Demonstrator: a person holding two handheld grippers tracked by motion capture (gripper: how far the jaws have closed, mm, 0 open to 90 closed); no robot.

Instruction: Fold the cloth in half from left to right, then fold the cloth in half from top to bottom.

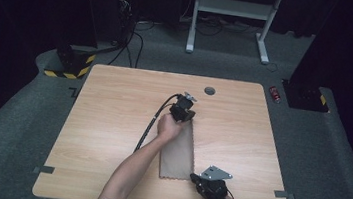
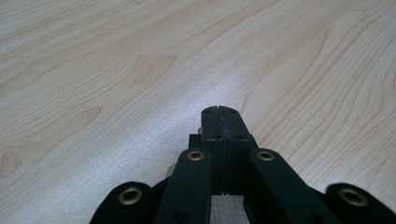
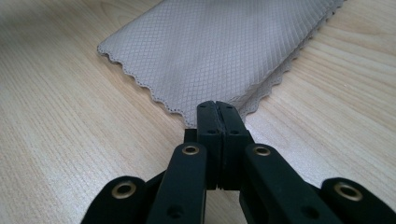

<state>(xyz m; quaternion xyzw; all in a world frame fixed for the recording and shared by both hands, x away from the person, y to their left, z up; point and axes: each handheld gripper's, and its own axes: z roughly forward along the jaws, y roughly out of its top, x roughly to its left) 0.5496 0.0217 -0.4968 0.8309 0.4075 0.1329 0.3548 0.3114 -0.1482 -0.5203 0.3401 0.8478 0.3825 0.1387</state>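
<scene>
A folded taupe cloth (image 1: 177,152) with zigzag edges lies lengthwise in the middle of the wooden table (image 1: 111,122). My left gripper (image 1: 183,112) rests at the cloth's far end and points away from me, its jaws shut. In the left gripper view the shut jaws (image 2: 218,111) lie over bare wood, and a patch of cloth (image 2: 226,209) shows beneath the linkage. My right gripper (image 1: 201,179) sits at the cloth's near right corner. In the right gripper view its shut tips (image 3: 217,106) meet that corner of the cloth (image 3: 219,51), and two layers show along the right edge.
A round grey cable port (image 1: 209,90) sits near the table's far edge. Tape tabs (image 1: 284,195) mark the table's near corners. A white desk frame (image 1: 232,15) and black stands with striped bases (image 1: 70,65) stand on the carpet beyond. Bare wood lies left and right of the cloth.
</scene>
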